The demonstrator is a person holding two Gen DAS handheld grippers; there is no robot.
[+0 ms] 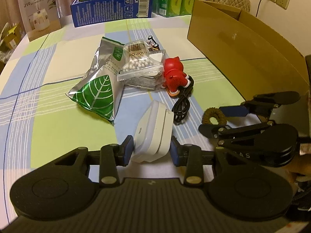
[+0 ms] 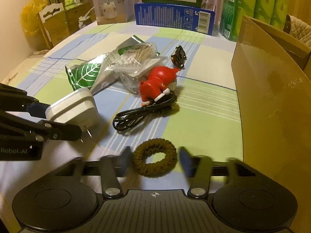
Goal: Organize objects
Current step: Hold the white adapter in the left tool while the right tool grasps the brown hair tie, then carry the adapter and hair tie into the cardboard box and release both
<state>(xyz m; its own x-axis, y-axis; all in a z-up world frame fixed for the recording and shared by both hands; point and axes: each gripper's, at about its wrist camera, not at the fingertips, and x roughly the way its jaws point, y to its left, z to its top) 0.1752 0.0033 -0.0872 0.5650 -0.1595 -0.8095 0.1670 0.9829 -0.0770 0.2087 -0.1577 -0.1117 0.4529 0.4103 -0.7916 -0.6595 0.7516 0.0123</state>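
The left gripper (image 1: 151, 151) pinched a white plastic plug adapter (image 1: 153, 134). The right gripper (image 2: 154, 162), jaws spread, straddled a brown knitted hair tie (image 2: 155, 160). The pile at twelve o'clock waited; the open cardboard box (image 2: 272, 97) at two o'clock seemed the likely destination.

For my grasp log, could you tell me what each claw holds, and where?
Left claw clamps the white plug adapter by its sides. Right claw straddles the brown hair tie; grip uncertain.
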